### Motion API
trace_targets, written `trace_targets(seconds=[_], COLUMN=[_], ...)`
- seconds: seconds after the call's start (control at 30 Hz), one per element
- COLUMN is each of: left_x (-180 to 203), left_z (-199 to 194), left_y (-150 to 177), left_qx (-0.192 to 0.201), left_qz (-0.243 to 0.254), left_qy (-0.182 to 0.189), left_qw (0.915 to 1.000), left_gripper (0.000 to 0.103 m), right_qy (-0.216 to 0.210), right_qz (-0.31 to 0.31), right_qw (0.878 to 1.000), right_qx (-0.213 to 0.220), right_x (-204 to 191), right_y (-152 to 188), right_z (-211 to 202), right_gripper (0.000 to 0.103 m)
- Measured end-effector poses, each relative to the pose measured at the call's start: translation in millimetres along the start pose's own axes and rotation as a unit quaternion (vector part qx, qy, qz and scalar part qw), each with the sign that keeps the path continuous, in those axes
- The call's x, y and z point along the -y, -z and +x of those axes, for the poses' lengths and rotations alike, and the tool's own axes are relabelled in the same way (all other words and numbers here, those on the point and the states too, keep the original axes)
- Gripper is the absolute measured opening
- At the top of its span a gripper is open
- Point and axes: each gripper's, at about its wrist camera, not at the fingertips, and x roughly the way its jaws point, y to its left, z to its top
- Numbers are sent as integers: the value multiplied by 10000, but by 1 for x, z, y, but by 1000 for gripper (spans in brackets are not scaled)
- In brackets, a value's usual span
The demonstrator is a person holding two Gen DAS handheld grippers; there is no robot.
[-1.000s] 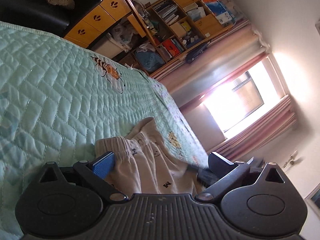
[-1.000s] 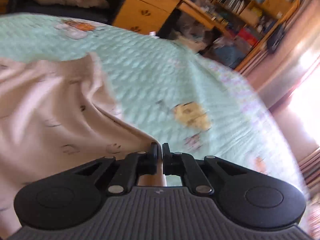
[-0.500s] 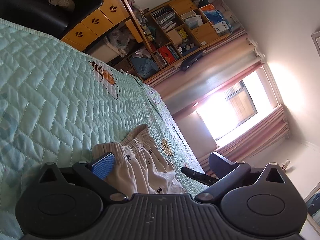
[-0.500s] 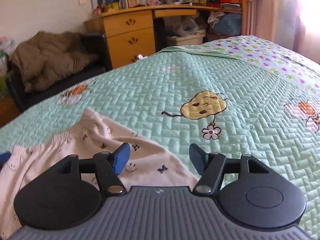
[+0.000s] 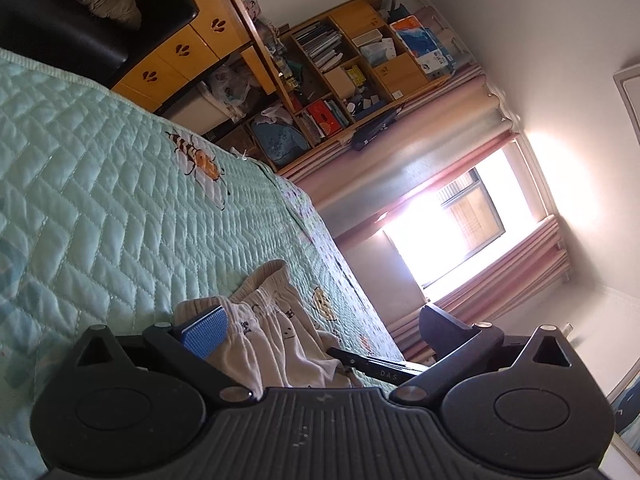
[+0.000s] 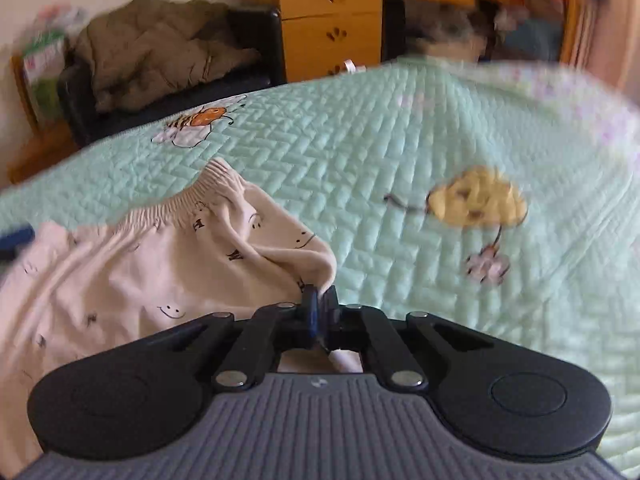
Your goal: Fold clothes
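- pinching a bunched fold of the shorts (image 6: 168, 272): right claw (image 6: 320, 304), fingers pressed together on the cloth at its near right edge.
- left claw (image 5: 320, 328) spread wide, blue pad (image 5: 204, 332) on one finger, nothing between the fingers; it sits over the waistband end of the shorts (image 5: 272, 332).
- shorts are cream with small smiley and letter prints, elastic waistband (image 6: 168, 204) ribbed and gathered, lying crumpled on the bed (image 6: 400, 152).
- bed has a mint quilted cover with a bee print (image 6: 200, 120) beyond the shorts and a yellow print (image 6: 476, 200) to the right, both apart from the cloth.
- right wrist view is blurred toward its right and top edges.
- left wrist view is tilted; a dark bar (image 5: 376, 366) crosses between the left claw's fingers, can't tell what it is.
- behind the bed: wooden drawers (image 6: 332, 20), a dark chair with a brown coat (image 6: 160, 52) heaped on it, a shelf (image 5: 352, 76) of books and boxes, a bright window (image 5: 448, 228) with pink curtains.
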Motion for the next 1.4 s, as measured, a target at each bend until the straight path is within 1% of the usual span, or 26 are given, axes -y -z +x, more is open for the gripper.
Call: trace_targets(seconds=[0.07, 0.1, 0.17, 0.23, 0.3, 0.33, 0.37, 0.4, 0.47, 0.5, 0.53, 0.57, 0.6, 0.63, 0.7, 0.73, 0.8, 0.9, 0.97, 1.0, 1.03, 1.07, 1.17, 1.27, 1.3, 1.4], left_x=[1, 2, 3, 3, 2, 2, 2, 1, 1, 1, 0, 0, 0, -1, -1, -1, -1, -3, -7, -9, -11, -12, -13, -11, -8, 8], left_z=[0, 0, 1, 2, 4, 4, 3, 2, 0, -1, -2, -3, -4, -5, -8, -9, -12, -18, -23, -25, -27, -29, -32, -32, -32, -26], left_y=[1, 1, 1, 2, 3, 3, 3, 2, 2, 1, 1, 1, 1, 0, -1, -1, -2, -3, -5, -6, -7, -8, -11, -12, -12, -9], left_qx=[26, 39, 49, 31, -7, 9, 32, 54, 99, 122, 144, 167, 189, 212, 249, 267, 309, 438, 557, 605, 637, 666, 647, 611, 608, 514], left_qz=[27, 43, 68, 72, 97, 91, 83, 74, 57, 48, 40, 31, 23, 14, -11, -24, -52, -138, -245, -302, -336, -366, -331, -234, -115, 561], left_qy=[-30, -47, -66, -86, -118, -121, -122, -124, -126, -127, -128, -129, -130, -131, -123, -118, -104, -112, -162, -193, -211, -227, -275, -352, -413, -610], left_qw=[10000, 10000, 9999, 9999, 9999, 9999, 9999, 9999, 9999, 9998, 9998, 9998, 9997, 9997, 9996, 9996, 9995, 9989, 9980, 9975, 9972, 9968, 9970, 9972, 9972, 9952], left_gripper=[102, 102, 102, 102, 102, 102, 102, 102, 102, 102, 102, 102, 102, 102, 102, 102, 102, 102, 102, 102, 102, 102, 102, 102, 102, 102], right_qy=[872, 1413, 1980, 2384, 2301, 2449, 2467, 2483, 2486, 2476, 2460, 2443, 2352, 2255, 2042, 1847, 1085, -333, -854, -805, -391, 310, 878, 976, 1007, 1403], right_qz=[-606, -997, -1332, -1735, -1823, -2001, -2049, -2095, -2175, -2181, -1966, -1745, -1293, -832, 95, 568, 1257, 1574, 1645, 1594, 1466, 1271, 1333, 834, 665, -141], right_qw=[9943, 9849, 9711, 9555, 9557, 9483, 9468, 9453, 9436, 9439, 9491, 9539, 9632, 9703, 9771, 9778, 9816, 9831, 9802, 9827, 9884, 9907, 9871, 9910, 9912, 9891], right_qx=[39, -14, -91, -117, -237, -261, -273, -284, -209, -132, -90, -50, 109, 270, 590, 810, 946, 869, 703, 483, 45, -379, -119, 378, 544, 420], right_x=[-9, -14, -17, -24, -26, -27, -28, -28, -28, -27, -22, -17, -12, -8, 0, -1, -9, -40, -57, -64, -69, -70, -67, -82, -86, -90], right_y=[-7, -10, -18, -20, -22, -18, -14, -11, -4, -1, -1, -2, -4, -5, -9, -8, -3, 8, 17, 23, 28, 34, 32, 8, 0, -34], right_z=[-1, 4, 18, 37, 55, 64, 68, 73, 74, 68, 60, 52, 38, 24, -5, -22, -48, -61, -53, -42, -26, -12, -17, -26, -29, 2], right_gripper=[3, 3, 3, 4, 4, 5, 6, 11, 13, 20, 33, 40, 57, 65, 65, 65, 65, 65, 65, 65, 64, 62, 62, 62, 62, 62])
